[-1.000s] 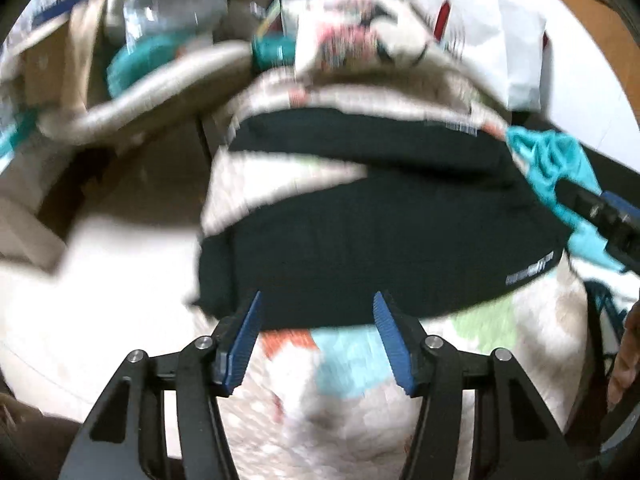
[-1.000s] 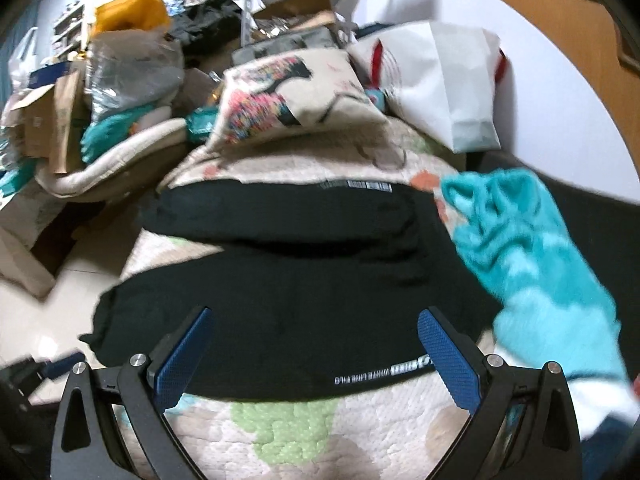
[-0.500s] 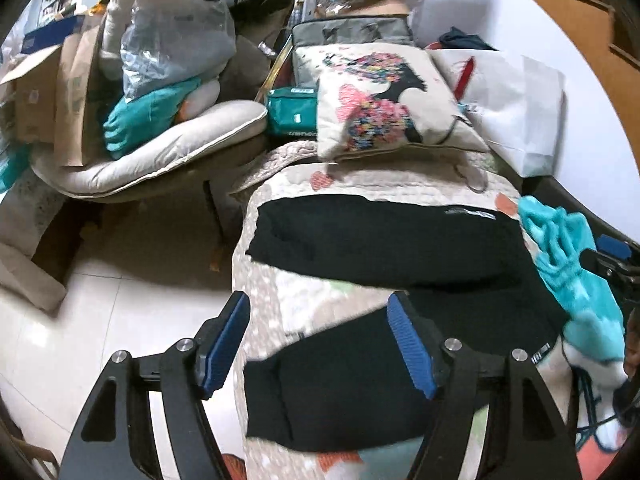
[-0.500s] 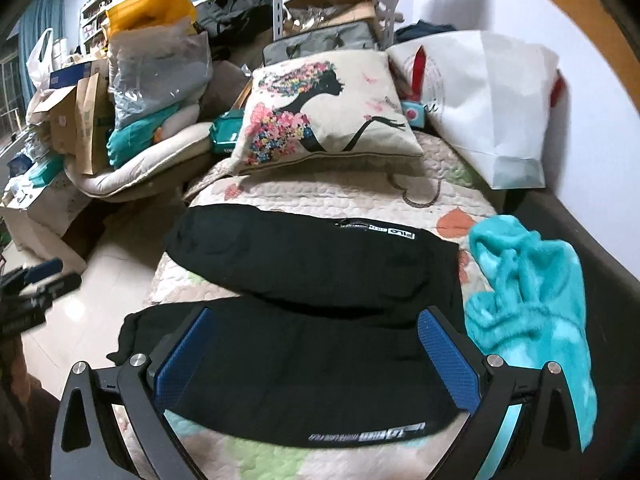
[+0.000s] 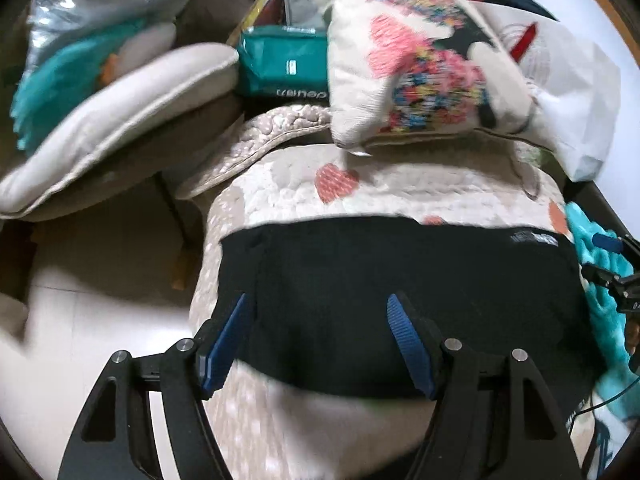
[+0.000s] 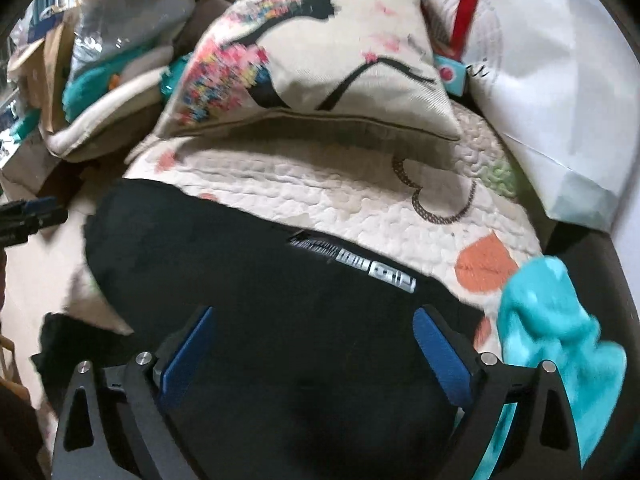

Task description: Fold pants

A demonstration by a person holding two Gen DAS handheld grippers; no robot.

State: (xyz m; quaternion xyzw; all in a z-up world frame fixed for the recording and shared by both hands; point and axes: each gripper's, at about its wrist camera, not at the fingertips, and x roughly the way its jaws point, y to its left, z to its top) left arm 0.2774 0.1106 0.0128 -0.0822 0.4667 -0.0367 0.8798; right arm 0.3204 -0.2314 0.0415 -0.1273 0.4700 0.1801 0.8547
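Pants (image 5: 400, 280) doubled lengthwise on quilt (image 5: 400, 184); cross-folds remain, we judge. Left gripper (image 5: 316, 344), right gripper (image 6: 316, 356): both wide, empty.

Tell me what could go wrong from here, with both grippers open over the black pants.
1. The black pants lie on a bumpy quilt; the fingers could pinch quilt along with fabric.
2. The teal cloth sits right beside the right gripper and could get snagged.
3. The left gripper hovers near the bed's edge, so a pull could drag the pants off.
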